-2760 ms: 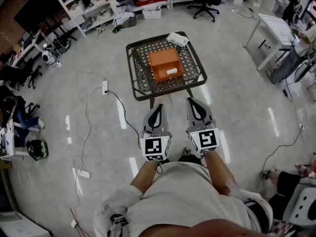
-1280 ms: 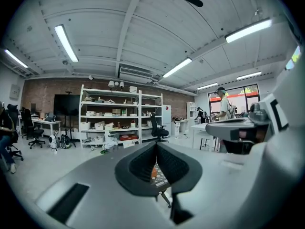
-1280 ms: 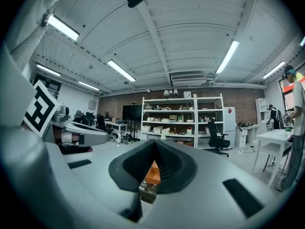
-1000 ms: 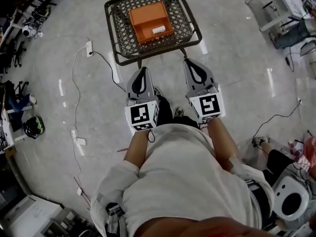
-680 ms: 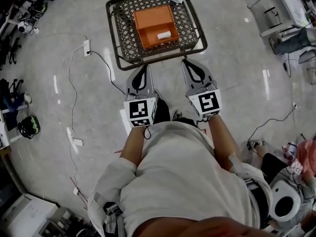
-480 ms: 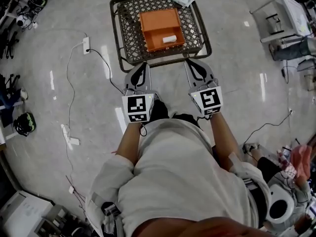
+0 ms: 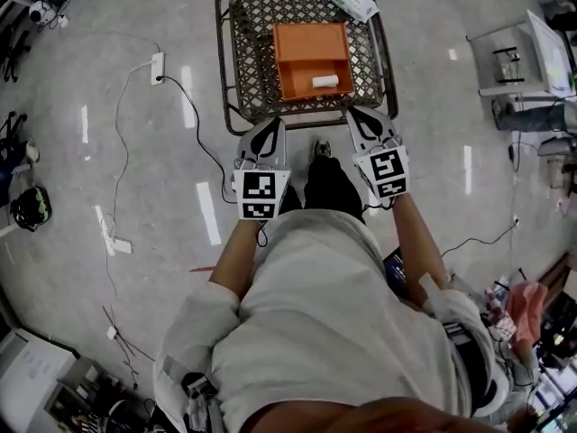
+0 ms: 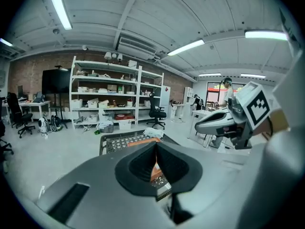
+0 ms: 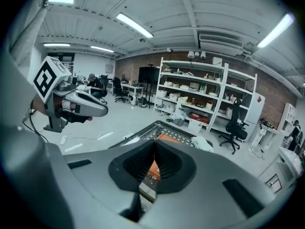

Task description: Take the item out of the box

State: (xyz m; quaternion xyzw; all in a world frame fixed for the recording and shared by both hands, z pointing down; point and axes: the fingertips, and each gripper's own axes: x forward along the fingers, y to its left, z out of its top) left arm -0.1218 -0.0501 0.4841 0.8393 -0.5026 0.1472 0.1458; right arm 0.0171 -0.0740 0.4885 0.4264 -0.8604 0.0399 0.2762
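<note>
An open orange box (image 7: 311, 48) rests on a dark mesh table (image 7: 243, 61). A small white item (image 7: 325, 81) lies inside the box near its front wall. Both grippers are held side by side at the table's near edge, short of the box. My left gripper (image 7: 271, 123) is shut and empty. My right gripper (image 7: 360, 114) is shut and empty too. In the left gripper view the jaws (image 8: 156, 144) meet in front of the box (image 8: 136, 142). The right gripper view shows that gripper's tips (image 9: 155, 143) together, with the box (image 9: 165, 137) just beyond.
A white packet (image 7: 351, 0) lies on the table's far right corner. On the floor to the left are a power strip (image 7: 157, 67) and its black cable (image 7: 203, 147). A white desk (image 7: 532, 52) stands at the right. Shelves (image 9: 200, 104) line the far wall.
The person has walked up to the table, so the box and table now lie just ahead of both grippers. Both grippers stayed shut and side by side.
</note>
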